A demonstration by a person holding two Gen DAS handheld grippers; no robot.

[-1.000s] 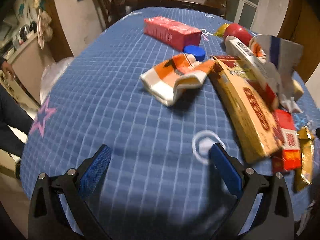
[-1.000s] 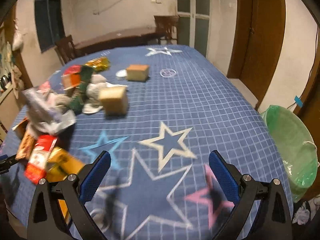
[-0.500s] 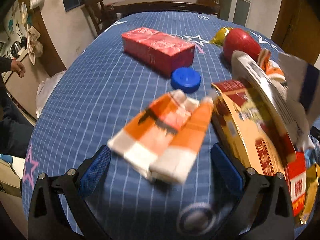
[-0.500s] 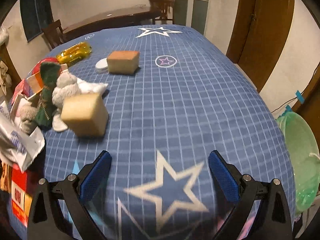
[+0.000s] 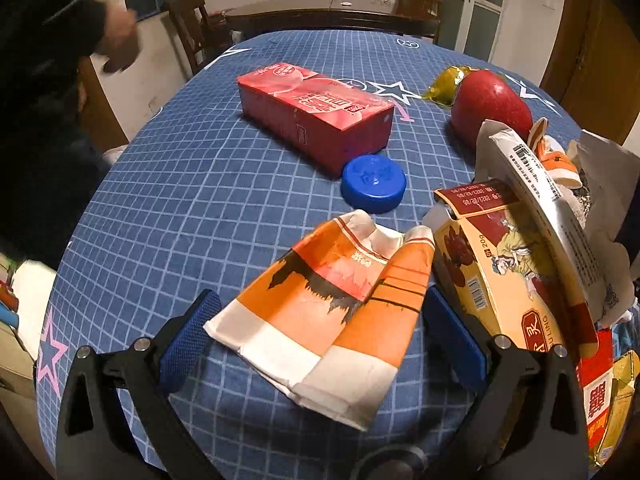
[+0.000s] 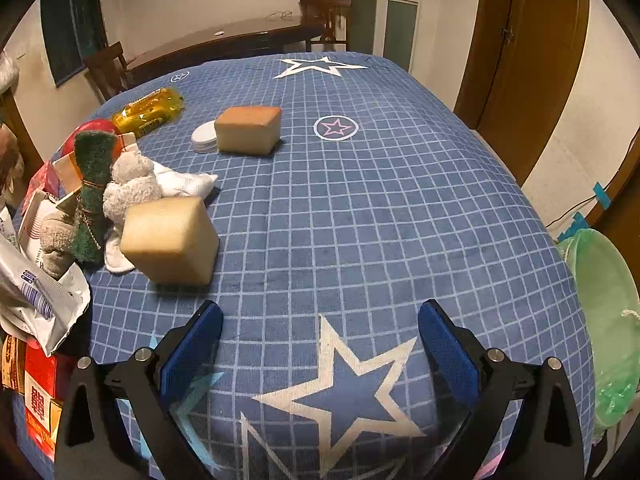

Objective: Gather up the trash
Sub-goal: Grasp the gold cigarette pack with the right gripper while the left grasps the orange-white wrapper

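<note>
In the left wrist view a flattened orange and white carton (image 5: 332,312) lies on the blue checked tablecloth (image 5: 192,200). My left gripper (image 5: 320,340) is open, its blue pads on either side of the carton's near end. A yellow and red snack box (image 5: 504,280) and a silver wrapper (image 5: 560,216) lie right of it. In the right wrist view my right gripper (image 6: 320,340) is open and empty above a white star on the cloth. A tan sponge block (image 6: 170,240) sits just ahead to its left. A green-lined trash bin (image 6: 608,320) stands off the table's right edge.
A red box (image 5: 316,116), a blue cap (image 5: 374,184) and a red apple (image 5: 490,108) lie farther out. A second sponge block (image 6: 248,130), a yellow bottle (image 6: 148,112), a green scrubber (image 6: 92,196) and white rags (image 6: 136,188) sit left. A person's hand (image 5: 118,40) is at far left.
My left gripper has moved forward until the orange carton lies between its open fingers. My right gripper has moved forward over the table, closer to the sponge block.
</note>
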